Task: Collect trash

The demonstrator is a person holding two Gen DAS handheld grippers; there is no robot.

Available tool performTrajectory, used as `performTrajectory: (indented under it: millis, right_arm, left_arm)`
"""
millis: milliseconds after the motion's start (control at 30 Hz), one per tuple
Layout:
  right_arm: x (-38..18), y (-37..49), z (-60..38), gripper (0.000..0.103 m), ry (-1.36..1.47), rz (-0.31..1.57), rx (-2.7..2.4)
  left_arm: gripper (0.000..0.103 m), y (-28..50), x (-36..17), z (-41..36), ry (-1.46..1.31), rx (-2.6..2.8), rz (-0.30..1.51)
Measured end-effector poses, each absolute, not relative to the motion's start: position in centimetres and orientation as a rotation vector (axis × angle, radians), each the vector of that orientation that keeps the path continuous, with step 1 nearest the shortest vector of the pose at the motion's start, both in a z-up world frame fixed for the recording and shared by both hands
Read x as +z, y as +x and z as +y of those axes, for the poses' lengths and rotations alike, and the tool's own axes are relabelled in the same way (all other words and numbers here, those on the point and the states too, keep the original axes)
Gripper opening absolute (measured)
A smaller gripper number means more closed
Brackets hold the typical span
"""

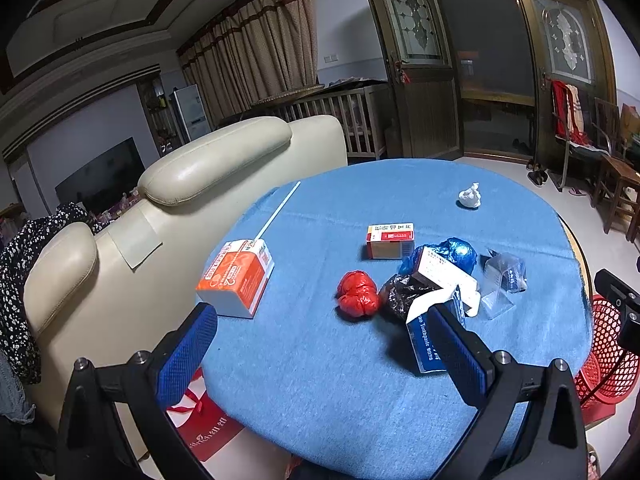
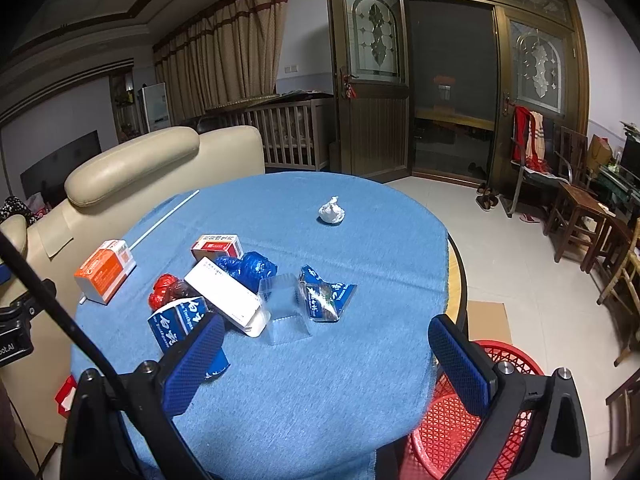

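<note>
Trash [image 2: 240,280] sits bunched mid-cloth, bare blue tablecloth [image 2: 304,392] before us, our left gripper [image 1: 320,348] and right gripper [image 2: 324,356] both spread empty.

The right gripper [image 2: 324,354] hovers, jaws wide apart, above trash on the blue-clothed table [image 2: 360,248].

Table: round table [image 2: 456,264], covered by a blue cloth [image 2: 304,392]
Middle: red-and-white box [image 1: 390,240]
Beyond the box: paper wad [image 1: 469,196]
Left of the box: orange carton [image 1: 236,276], white stick [image 1: 278,210]
</note>
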State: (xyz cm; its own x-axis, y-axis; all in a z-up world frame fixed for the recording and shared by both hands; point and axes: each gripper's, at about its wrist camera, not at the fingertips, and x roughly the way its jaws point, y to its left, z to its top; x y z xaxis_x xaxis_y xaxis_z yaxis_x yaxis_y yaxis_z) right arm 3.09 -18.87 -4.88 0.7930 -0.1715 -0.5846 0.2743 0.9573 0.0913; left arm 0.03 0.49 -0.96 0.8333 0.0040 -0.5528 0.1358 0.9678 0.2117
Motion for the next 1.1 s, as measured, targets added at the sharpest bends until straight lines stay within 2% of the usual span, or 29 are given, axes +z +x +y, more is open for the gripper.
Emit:
performTrajectory:
  millis: [1100]
  right_arm:
    - [-5.54, 3.49, -19.20, 0.103, 0.194, 0.635, -0.243]
  left_arm:
    - [0.103, 0.26, -1.63, -0.02, 0.273, -0.082, 0.610]
